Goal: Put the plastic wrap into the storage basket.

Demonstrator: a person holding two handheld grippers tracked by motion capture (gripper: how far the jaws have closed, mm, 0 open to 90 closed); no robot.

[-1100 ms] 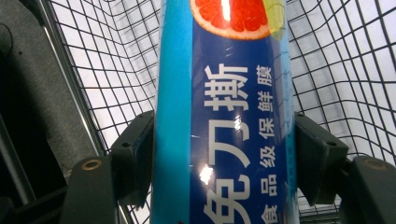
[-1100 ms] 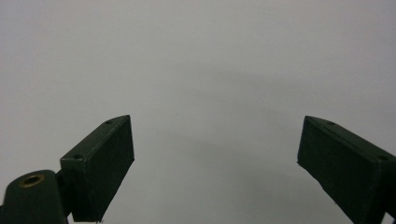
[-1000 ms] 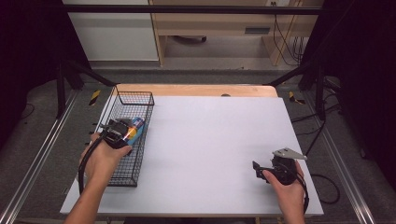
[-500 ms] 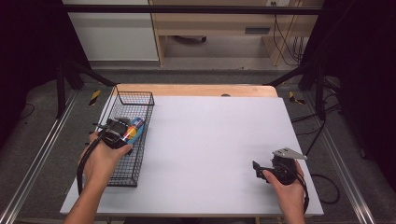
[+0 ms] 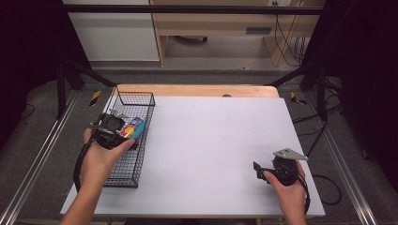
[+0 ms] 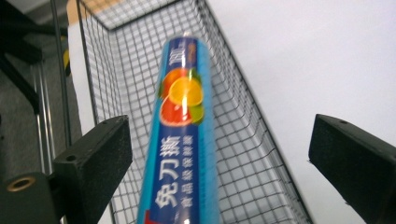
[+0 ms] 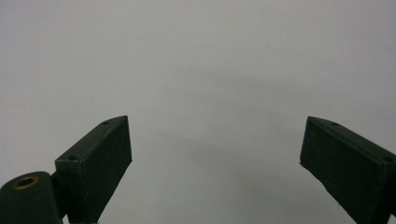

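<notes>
Left tool (image 5: 123,132) held over the black wire basket (image 5: 141,101), which sits along the left edge of the white tabletop (image 5: 220,145). Jaws have just been opening and now stand wide apart. Between them, seen in the left tool's own view, runs a long blue box of cling film (image 6: 184,135) with orange fruit printed on it and white lettering. Neither pad touches the box: clear gaps on both sides. The box lies lengthwise inside the basket, its far end pointing toward the basket's far wall; basket mesh shows beneath and around it. From the high view the box (image 5: 131,127) peeks out just beyond the left tool, its blue and orange end toward the basket's middle, while the near part is hidden under the tool and the left hand (image 5: 101,157). Whether the box rests flat on the basket floor or leans on a wall, cannot tell.

Left hand wraps the tool from behind, forearm coming in from the bottom left; cable loops down beside the wrist.

Right tool (image 5: 257,168) sits low over the near right part of the tabletop, well apart from basket and box. Jaws spread wide, nothing between them; its own view looks onto bare white surface. Grey three-cornered plate on top. Right hand (image 5: 287,187) grips it from the near side.
</notes>
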